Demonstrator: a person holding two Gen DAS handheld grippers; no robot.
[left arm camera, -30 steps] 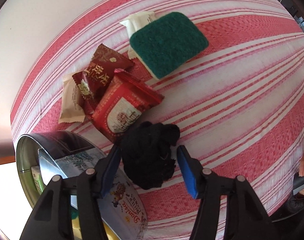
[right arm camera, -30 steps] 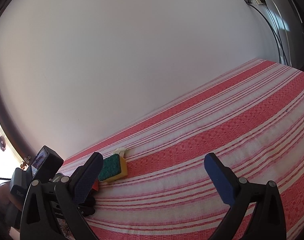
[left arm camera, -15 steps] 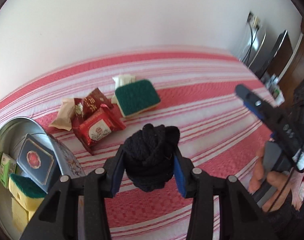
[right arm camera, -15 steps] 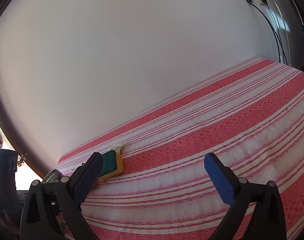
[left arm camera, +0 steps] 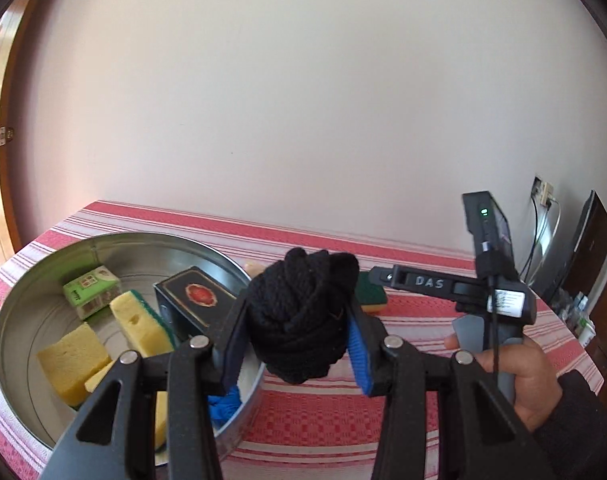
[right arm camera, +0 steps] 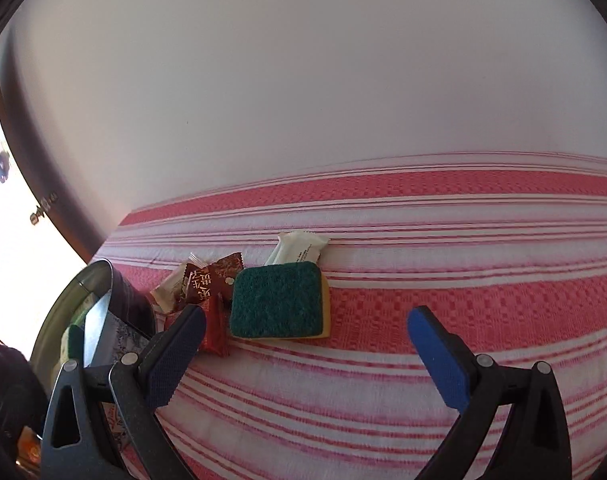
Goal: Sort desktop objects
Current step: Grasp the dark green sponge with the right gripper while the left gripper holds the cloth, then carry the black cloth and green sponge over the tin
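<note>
My left gripper [left arm camera: 297, 344] is shut on a black knitted bundle [left arm camera: 301, 312] and holds it in the air beside the right rim of a round metal tin [left arm camera: 27, 292]. The tin holds yellow sponges [left arm camera: 73, 360], a green carton [left arm camera: 92, 290], a black box [left arm camera: 191, 300] and something blue. My right gripper [right arm camera: 307, 340] is open and empty, low over the striped cloth. Just ahead of it lies a green-topped sponge [right arm camera: 277, 306], with red snack packets [right arm camera: 209, 284] and a white packet [right arm camera: 299, 248] beside it. The tin [right arm camera: 89, 312] also shows at the left of the right wrist view.
The table has a red and white striped cloth [right arm camera: 443, 280] and stands against a plain wall. The right-hand gripper's body and the hand holding it [left arm camera: 499, 308] are to the right of my left gripper. A dark screen and wall cables [left arm camera: 583, 240] are at the far right.
My left gripper closed on the black bundle, lifted it off the cloth and swung toward the tin. My right gripper turned left and lower, bringing the sponge and packets into its view.
</note>
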